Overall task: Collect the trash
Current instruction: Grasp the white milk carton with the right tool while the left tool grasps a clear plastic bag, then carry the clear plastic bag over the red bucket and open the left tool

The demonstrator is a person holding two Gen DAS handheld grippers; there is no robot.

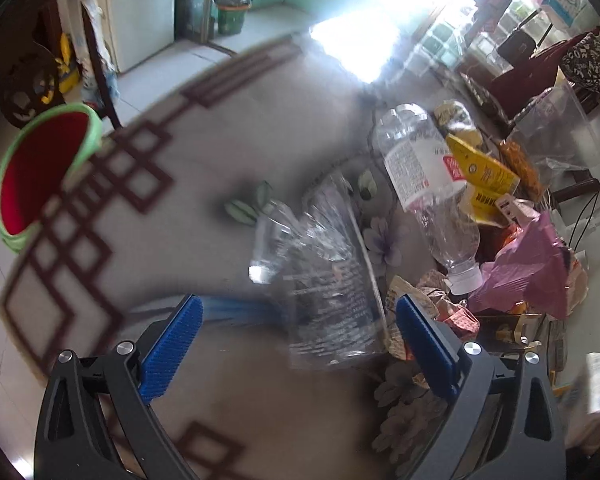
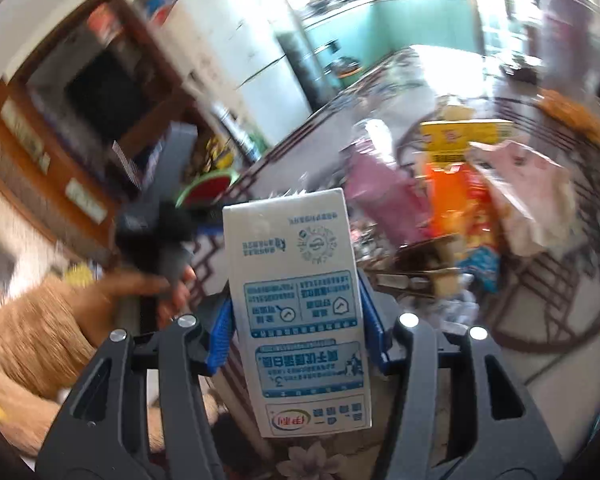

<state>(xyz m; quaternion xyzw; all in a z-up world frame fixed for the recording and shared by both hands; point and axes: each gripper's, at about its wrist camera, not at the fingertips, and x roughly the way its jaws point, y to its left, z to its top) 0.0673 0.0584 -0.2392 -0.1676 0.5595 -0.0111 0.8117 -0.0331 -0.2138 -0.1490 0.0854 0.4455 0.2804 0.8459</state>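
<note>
In the left wrist view my left gripper (image 1: 298,320) is open above the table, its blue pads wide apart. A crumpled clear plastic bottle (image 1: 324,276) lies blurred between and just beyond the fingers, not gripped. A second clear bottle with a white label (image 1: 424,176) lies further right against a pile of wrappers (image 1: 496,240). A red bin with a green rim (image 1: 44,176) stands off the table's left edge. In the right wrist view my right gripper (image 2: 298,324) is shut on a white and blue milk carton (image 2: 300,312), held upright above the table.
The table has a grey cloth with a brown line pattern (image 1: 100,200). Yellow and orange packets (image 1: 484,172) and a pink bag (image 1: 528,264) crowd the right side. The person's arm and the other gripper (image 2: 160,232) show left in the right wrist view. A fridge (image 2: 252,48) stands behind.
</note>
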